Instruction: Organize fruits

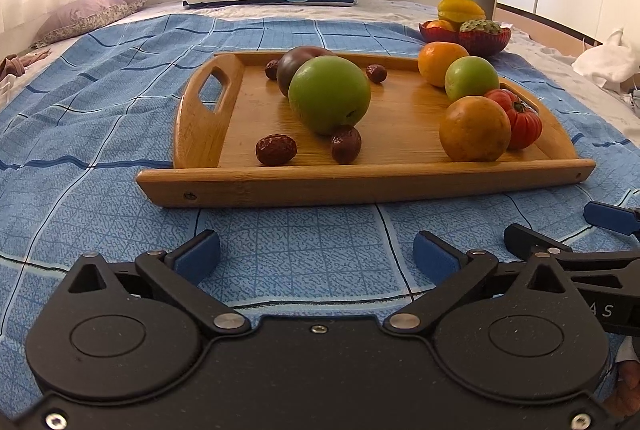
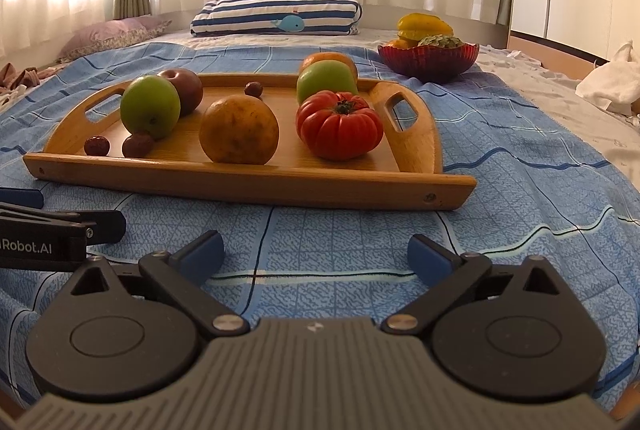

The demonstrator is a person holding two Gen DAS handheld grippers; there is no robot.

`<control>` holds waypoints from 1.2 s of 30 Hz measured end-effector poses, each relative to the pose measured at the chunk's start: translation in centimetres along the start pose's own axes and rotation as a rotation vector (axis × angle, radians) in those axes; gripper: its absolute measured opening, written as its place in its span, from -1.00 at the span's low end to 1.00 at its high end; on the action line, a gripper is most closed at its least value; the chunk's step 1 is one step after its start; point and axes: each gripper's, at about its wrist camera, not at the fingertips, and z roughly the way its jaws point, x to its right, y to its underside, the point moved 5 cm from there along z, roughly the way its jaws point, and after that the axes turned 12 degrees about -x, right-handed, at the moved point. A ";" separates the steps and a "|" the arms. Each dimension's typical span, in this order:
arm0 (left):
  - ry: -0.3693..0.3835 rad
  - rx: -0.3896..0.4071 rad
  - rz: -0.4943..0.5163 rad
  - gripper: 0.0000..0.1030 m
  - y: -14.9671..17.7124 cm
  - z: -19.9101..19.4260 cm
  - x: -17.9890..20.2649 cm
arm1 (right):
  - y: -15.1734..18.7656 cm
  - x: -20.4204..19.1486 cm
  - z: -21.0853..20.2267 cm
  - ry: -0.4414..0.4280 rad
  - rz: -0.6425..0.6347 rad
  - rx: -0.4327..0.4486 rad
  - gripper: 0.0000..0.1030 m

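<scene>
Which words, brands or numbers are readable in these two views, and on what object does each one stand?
"Robot.AI": white print on the left hand-held gripper, start cut off by the frame edge.
"A S": on the right hand-held gripper, only a fragment.
Nothing else bears text.

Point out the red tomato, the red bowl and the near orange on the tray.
Red tomato (image 2: 339,124), right wrist view, on its ribbed front.
Red bowl (image 2: 428,61), right wrist view, on its outer wall.
Near orange (image 1: 475,129), left wrist view, on the middle of its skin.

wooden handled tray (image 1: 360,182): flat on bed | holds green apples (image 1: 329,94), oranges (image 1: 475,128), ribbed red tomato (image 1: 520,118), dates (image 1: 276,149) | red glass fruit bowl (image 1: 466,37): far right
</scene>
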 end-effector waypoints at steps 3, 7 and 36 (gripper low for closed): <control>0.003 -0.002 0.000 1.00 0.0 0.0 0.0 | 0.0 0.0 0.0 0.000 0.000 0.000 1.00; 0.003 -0.001 0.000 1.00 -0.1 0.0 0.0 | 0.0 0.0 0.0 0.001 -0.001 0.000 1.00; 0.005 0.010 0.014 1.00 0.2 0.1 0.0 | 0.1 -0.1 0.1 0.006 -0.009 -0.003 1.00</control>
